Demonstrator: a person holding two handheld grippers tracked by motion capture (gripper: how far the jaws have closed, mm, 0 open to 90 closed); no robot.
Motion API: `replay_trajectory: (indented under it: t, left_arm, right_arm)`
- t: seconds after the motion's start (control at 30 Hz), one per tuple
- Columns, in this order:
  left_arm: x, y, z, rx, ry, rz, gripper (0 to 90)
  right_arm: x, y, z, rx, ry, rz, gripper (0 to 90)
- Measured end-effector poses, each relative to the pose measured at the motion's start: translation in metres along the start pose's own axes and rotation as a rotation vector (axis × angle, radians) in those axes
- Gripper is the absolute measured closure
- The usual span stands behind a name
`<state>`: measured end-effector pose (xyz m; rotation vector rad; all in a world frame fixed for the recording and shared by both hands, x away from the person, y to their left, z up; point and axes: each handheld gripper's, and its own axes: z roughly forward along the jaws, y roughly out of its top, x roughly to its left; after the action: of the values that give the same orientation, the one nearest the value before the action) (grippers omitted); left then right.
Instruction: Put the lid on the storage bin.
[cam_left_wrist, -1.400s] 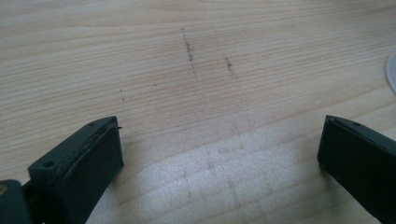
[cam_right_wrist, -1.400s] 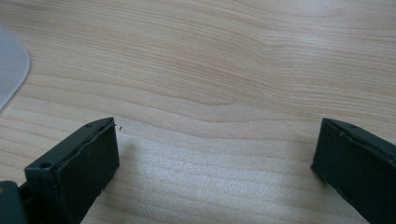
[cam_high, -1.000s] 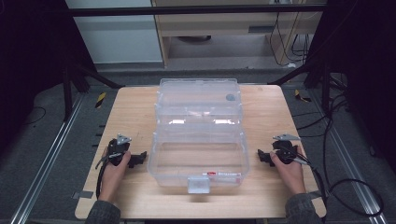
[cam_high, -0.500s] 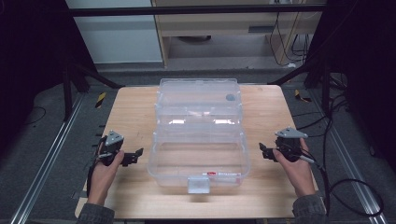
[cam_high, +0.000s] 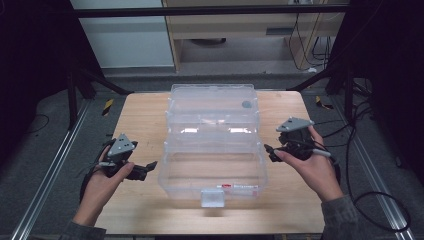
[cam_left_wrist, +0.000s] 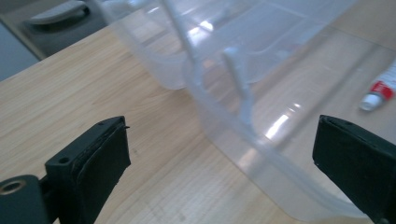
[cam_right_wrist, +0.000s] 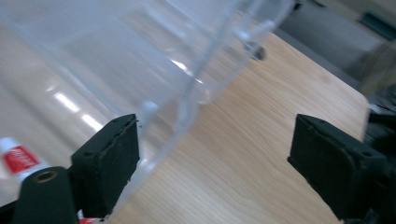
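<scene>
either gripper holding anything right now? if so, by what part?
Nothing held. The left gripper and right gripper are both open, one at each side of the clear plastic box, jaws not closed on its walls.

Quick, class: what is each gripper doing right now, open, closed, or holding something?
Left gripper: open, holding nothing.
Right gripper: open, holding nothing.

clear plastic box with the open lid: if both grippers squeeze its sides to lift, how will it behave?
The clear plastic box looks thin-walled, so its sides will probably flex inward. It holds little besides a small tube, so it is likely light. Its glossy walls may slip in the pads, and the open lid could swing.
</scene>
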<state>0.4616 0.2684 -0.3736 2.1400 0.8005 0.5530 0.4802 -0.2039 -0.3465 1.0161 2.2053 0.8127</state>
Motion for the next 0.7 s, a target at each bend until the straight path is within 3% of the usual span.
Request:
replay_trajectory:
  t: [0.07,0.1,0.17,0.2,0.23,0.3,0.37,0.4,0.43,0.5,0.6,0.7]
  left_arm:
    - [-0.005,0.009,-0.002,-0.001,-0.033,0.012,3.5]
    - [-0.005,0.009,-0.002,-0.001,-0.033,0.012,3.5]
    - [-0.01,0.016,-0.003,-0.003,-0.082,0.028,3.4]
    - [-0.012,0.022,-0.002,0.002,-0.099,0.054,2.9]
    - [-0.012,0.022,-0.002,0.002,-0.099,0.054,2.5]
    - [-0.014,0.021,0.002,0.028,-0.101,0.11,2.1]
    - [-0.014,0.02,0.003,0.034,-0.099,0.118,2.6]
    - [-0.015,0.02,0.003,0.015,-0.113,0.114,2.6]
    - [-0.015,0.02,0.003,0.015,-0.113,0.114,2.5]
    - [-0.018,0.027,0.003,-0.02,-0.164,0.106,2.6]
    - [-0.026,0.038,0.003,0.004,-0.182,0.149,2.8]
    - [-0.032,0.044,0.004,0.002,-0.202,0.157,2.7]
  right_arm:
    - [-0.002,0.014,-0.001,0.012,0.068,-0.025,18.4]
    - [-0.002,0.014,-0.001,0.012,0.068,-0.025,18.4]
    - [-0.006,0.028,0.001,0.02,0.128,-0.034,21.2]
    - [-0.008,0.038,0.003,0.034,0.146,-0.049,24.4]
    - [-0.008,0.038,0.003,0.034,0.146,-0.049,24.4]
    - [-0.008,0.054,0.006,0.058,0.18,-0.111,28.7]
    - [-0.006,0.062,0.01,0.081,0.177,-0.155,30.1]
    - [-0.005,0.065,0.012,0.094,0.168,-0.187,30.4]
    - [-0.005,0.065,0.012,0.094,0.168,-0.187,30.4]
    - [-0.002,0.074,0.012,0.103,0.16,-0.224,32.8]
    - [0.001,0.083,0.009,0.096,0.158,-0.26,36.1]
    - [0.003,0.09,0.008,0.09,0.164,-0.283,39.0]
